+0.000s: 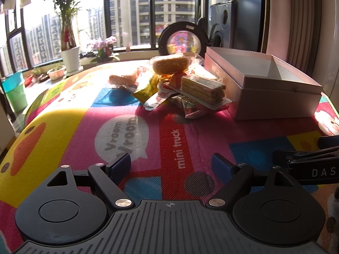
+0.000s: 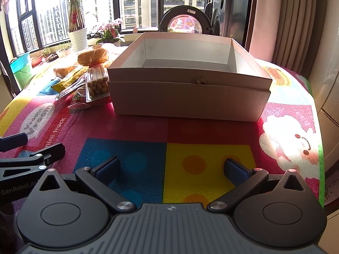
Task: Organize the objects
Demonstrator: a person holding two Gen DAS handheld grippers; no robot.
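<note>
A heap of wrapped snacks lies on the colourful play mat [image 1: 180, 131]: a clear pack of biscuit sticks [image 1: 202, 89] on top, a wrapped bread roll [image 1: 170, 63] behind it, a second roll [image 1: 124, 78] to the left and a yellow packet [image 1: 146, 91]. An open, empty cardboard box [image 1: 273, 89] stands right of the heap. My left gripper [image 1: 171, 167] is open, low over the mat, well short of the heap. In the right wrist view my right gripper [image 2: 171, 169] is open too, facing the box [image 2: 190, 93], with the biscuit sticks [image 2: 97, 82] at its left.
A round black-rimmed toy [image 1: 183, 41] stands behind the heap. Potted plants [image 1: 70, 59] line the window sill, and a green bucket [image 1: 13, 93] sits at far left. A curtain [image 2: 281, 21] hangs at right. The other gripper's fingers [image 1: 307, 158] show at the right edge.
</note>
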